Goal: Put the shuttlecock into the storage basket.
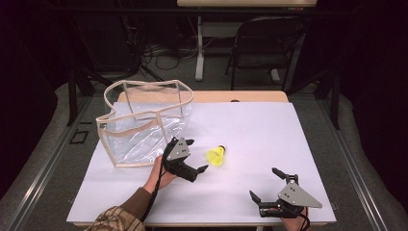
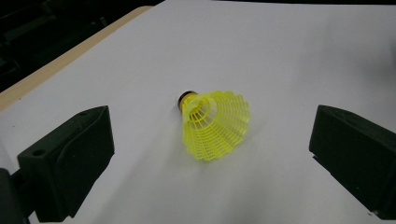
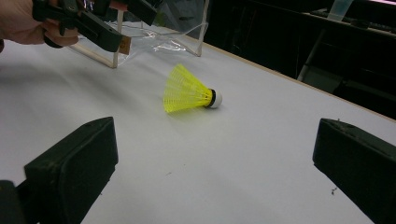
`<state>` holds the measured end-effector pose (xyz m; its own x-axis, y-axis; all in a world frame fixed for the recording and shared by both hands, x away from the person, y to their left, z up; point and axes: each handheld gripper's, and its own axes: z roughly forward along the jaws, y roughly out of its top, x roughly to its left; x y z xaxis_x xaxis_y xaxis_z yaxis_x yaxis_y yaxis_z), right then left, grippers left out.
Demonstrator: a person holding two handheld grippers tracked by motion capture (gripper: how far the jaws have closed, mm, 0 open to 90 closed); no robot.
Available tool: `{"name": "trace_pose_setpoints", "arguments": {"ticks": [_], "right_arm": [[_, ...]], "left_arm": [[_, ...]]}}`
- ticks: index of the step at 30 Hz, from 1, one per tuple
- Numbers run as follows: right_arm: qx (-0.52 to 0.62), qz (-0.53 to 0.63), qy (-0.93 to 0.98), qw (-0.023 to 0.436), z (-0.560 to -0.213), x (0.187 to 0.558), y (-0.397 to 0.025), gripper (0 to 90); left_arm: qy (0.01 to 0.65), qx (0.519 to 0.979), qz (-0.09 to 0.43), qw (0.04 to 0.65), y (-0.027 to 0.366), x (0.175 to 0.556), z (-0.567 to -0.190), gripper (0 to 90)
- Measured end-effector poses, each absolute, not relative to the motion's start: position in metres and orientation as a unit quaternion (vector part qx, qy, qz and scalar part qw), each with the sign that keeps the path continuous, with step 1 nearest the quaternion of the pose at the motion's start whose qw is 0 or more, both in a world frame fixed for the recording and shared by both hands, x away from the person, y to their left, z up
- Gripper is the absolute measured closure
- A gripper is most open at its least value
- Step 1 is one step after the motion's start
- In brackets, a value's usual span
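- A yellow shuttlecock (image 1: 216, 156) lies on its side near the middle of the white tabletop (image 1: 269, 130), clear of both grippers.
- The left gripper (image 1: 196, 155), jaws spread wide, sits just beside its skirt, toward the left edge.
- The right gripper (image 1: 266, 185), jaws also spread and empty, rests near the front right corner.
- A clear bag (image 1: 144, 121) stands at the back left corner.
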<state>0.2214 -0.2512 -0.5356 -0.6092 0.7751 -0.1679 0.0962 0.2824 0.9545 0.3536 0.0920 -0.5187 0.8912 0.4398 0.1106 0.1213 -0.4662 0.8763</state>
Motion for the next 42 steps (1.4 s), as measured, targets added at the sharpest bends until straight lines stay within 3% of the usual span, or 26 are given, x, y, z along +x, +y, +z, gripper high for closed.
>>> {"name": "trace_pose_setpoints", "arguments": {"ticks": [14,24,42], "right_arm": [[0.299,0.518,0.732,0.325,-0.536,0.222,-0.251,0.0],[0.3,0.517,0.733,0.324,-0.536,0.222,-0.251,0.0],[0.302,0.516,0.735,0.32,-0.537,0.223,-0.251,0.0]], "left_arm": [[0.163,0.857,0.159,0.462,0.08,0.368,-0.521,8.1],[0.165,0.872,0.167,0.43,0.065,0.375,-0.525,18.9],[0.18,0.889,0.168,0.385,0.046,0.386,-0.531,47.8]]}}
